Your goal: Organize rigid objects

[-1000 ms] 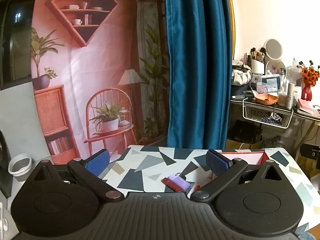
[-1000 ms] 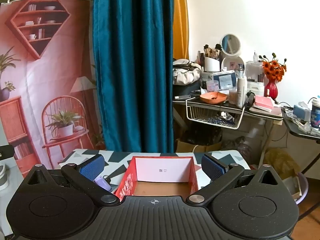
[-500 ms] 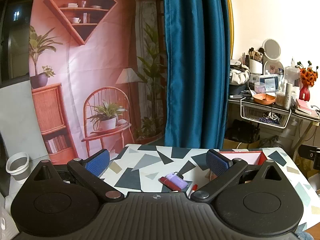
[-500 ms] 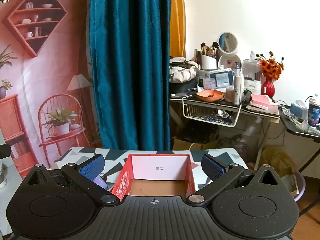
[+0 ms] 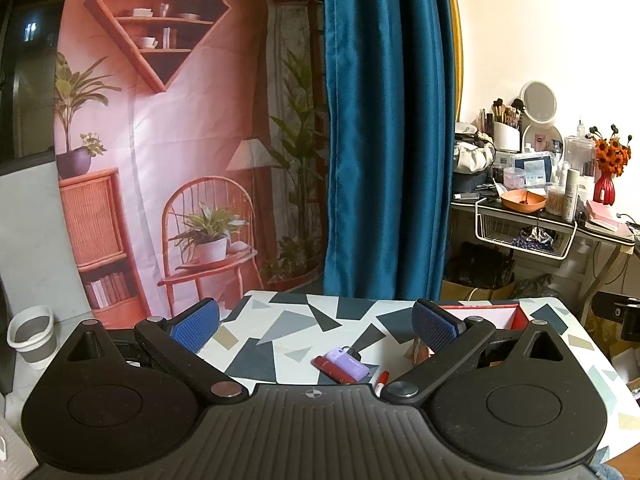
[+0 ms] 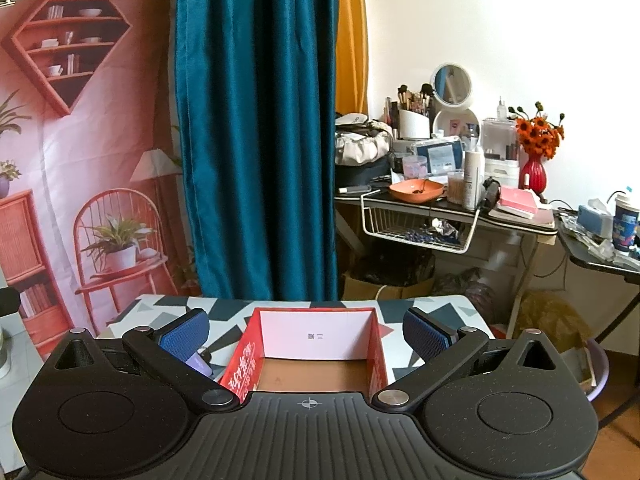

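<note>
- Here, the left gripper (image 5: pixel 316 322) hangs above the near part of a table covered in a white cloth with grey and beige geometric patches (image 5: pixel 280 320); its jaws stand wide apart with nothing between the blue ribbed pads (image 5: pixel 195 325).
- Just ahead of it, between the two fingers, a small lilac plastic lighter (image 5: pixel 347 363) lies flat on the cloth, touching a dark red stick-shaped lighter (image 5: pixel 332 369) that lies alongside it on the left.
- A thin red-and-white pen (image 5: pixel 380 382) lies just right of that pair, its near end hidden behind the gripper body.
- An open red cardboard box with a white inner wall (image 5: pixel 486 314) sits on the right part of the table — mostly hidden behind the left gripper's right finger in the left wrist view.
- The right gripper (image 6: pixel 306 336) hovers over that same box (image 6: pixel 316 336), jaws wide and empty, one pad on each side of the box.
- In the right wrist view the box stands upright and open at the top; its brown cardboard floor shows, and red side walls carry white printed characters.
- The lilac lighter (image 6: pixel 199 362) peeks out just left of the box, partly behind the right gripper's left finger — outside the box, on the cloth.
- Behind the table hang a teal curtain (image 6: pixel 256 140) and a pink printed backdrop of shelves and a chair (image 5: pixel 168 152).
</note>
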`<control>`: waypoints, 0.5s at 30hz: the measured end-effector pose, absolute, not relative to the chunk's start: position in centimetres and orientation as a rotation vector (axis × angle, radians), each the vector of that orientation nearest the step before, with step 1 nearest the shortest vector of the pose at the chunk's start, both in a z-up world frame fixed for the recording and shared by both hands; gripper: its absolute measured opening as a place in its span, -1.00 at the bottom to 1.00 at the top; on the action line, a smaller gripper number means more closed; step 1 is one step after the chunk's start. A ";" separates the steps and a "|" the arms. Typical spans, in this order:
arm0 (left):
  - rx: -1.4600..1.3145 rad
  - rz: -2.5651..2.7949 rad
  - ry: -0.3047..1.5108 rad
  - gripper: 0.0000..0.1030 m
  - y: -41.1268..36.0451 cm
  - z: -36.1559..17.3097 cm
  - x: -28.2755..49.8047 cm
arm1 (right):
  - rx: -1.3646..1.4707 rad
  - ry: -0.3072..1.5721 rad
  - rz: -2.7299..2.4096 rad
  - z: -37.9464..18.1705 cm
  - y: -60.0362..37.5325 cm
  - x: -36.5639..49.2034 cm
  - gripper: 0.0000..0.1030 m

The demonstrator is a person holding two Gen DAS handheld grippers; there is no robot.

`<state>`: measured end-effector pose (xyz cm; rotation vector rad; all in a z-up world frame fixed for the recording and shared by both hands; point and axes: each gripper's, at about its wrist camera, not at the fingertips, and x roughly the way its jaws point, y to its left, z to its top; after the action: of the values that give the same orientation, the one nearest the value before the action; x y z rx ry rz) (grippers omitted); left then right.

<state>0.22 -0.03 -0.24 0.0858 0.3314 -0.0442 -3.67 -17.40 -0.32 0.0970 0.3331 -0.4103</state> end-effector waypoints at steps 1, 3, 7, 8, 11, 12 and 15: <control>0.085 -0.045 0.331 1.00 0.0 -0.2 0.2 | 0.095 0.332 -0.410 -0.3 -17.4 -3.6 0.99; 0.082 -0.047 0.330 1.00 0.0 -0.2 0.2 | 0.092 0.331 -0.413 -0.3 -17.3 -3.7 0.99; 0.080 -0.052 0.330 1.00 0.1 -0.4 0.3 | 0.094 0.332 -0.415 -0.5 -17.3 -3.7 0.99; 0.080 -0.053 0.331 1.00 0.1 -0.4 0.3 | 0.095 0.332 -0.415 -0.5 -17.3 -3.7 0.99; 0.080 -0.054 0.331 1.00 0.2 -0.5 0.3 | 0.099 0.335 -0.414 -0.5 -17.3 -3.7 1.00; 0.079 -0.055 0.331 1.00 0.2 -0.5 0.3 | 0.100 0.336 -0.413 -0.6 -17.3 -3.7 1.00; 0.078 -0.056 0.329 1.00 0.1 -0.5 0.3 | 0.100 0.334 -0.414 -0.3 -17.3 -3.6 0.99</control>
<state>0.29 0.13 -0.48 0.0781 0.3290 -0.0559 -3.60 -17.30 -0.33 0.0996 0.3338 -0.4139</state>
